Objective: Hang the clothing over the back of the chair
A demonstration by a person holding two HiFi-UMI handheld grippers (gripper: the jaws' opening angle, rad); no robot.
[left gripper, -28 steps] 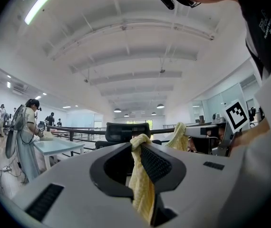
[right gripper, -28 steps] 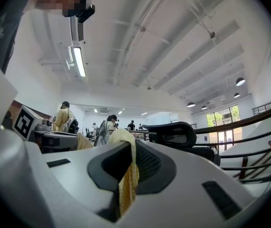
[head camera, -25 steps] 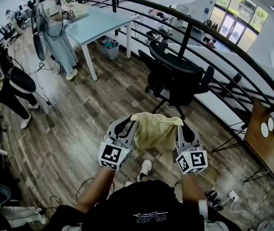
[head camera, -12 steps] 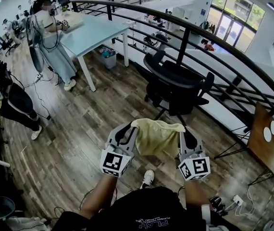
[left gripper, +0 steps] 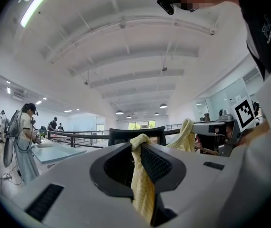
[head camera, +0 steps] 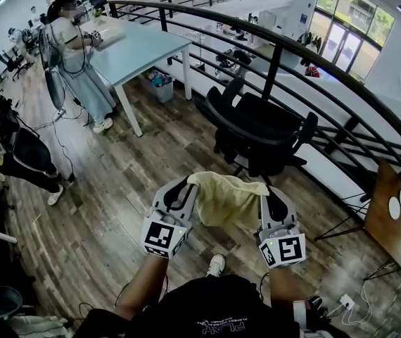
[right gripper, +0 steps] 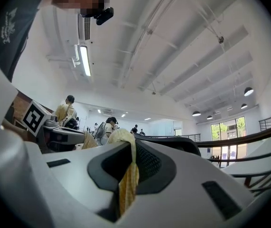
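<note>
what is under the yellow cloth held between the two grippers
The yellow cloth hangs in the air, clamped by the left gripper and right gripper. Below it shows wooden floor and the person's shoe. The floor patch straight behind the cloth is covered.

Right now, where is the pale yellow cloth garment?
In the head view the pale yellow cloth garment hangs low centre between the left gripper and right gripper, both shut on it, just short of the black office chair.

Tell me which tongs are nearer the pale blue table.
Left. The left tongs grip the yellow garment on the side toward the table, well short of it; the right tongs grip its other end, farther off, before the black office chair.
</note>
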